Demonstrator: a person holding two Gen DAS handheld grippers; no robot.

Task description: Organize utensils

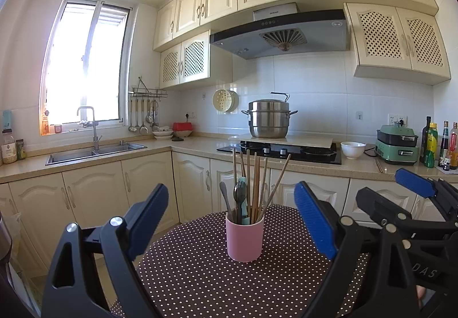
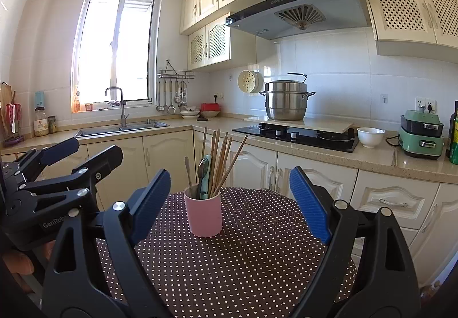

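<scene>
A pink cup (image 1: 244,239) stands upright on a round table with a brown polka-dot cloth (image 1: 200,275). It holds several wooden chopsticks (image 1: 256,183), a metal spoon (image 1: 239,194) and a teal-handled utensil. My left gripper (image 1: 232,220) is open and empty, its blue pads either side of the cup, short of it. In the right wrist view the cup (image 2: 203,215) sits a little left of centre on the cloth (image 2: 243,260). My right gripper (image 2: 229,203) is open and empty. Each gripper shows at the edge of the other's view.
A kitchen counter (image 1: 186,146) runs behind the table with a sink (image 1: 94,151), a hob with a steel steamer pot (image 1: 267,119), a white bowl (image 1: 352,149), a green appliance (image 1: 396,146) and bottles. Ladles hang on a wall rack (image 1: 143,117).
</scene>
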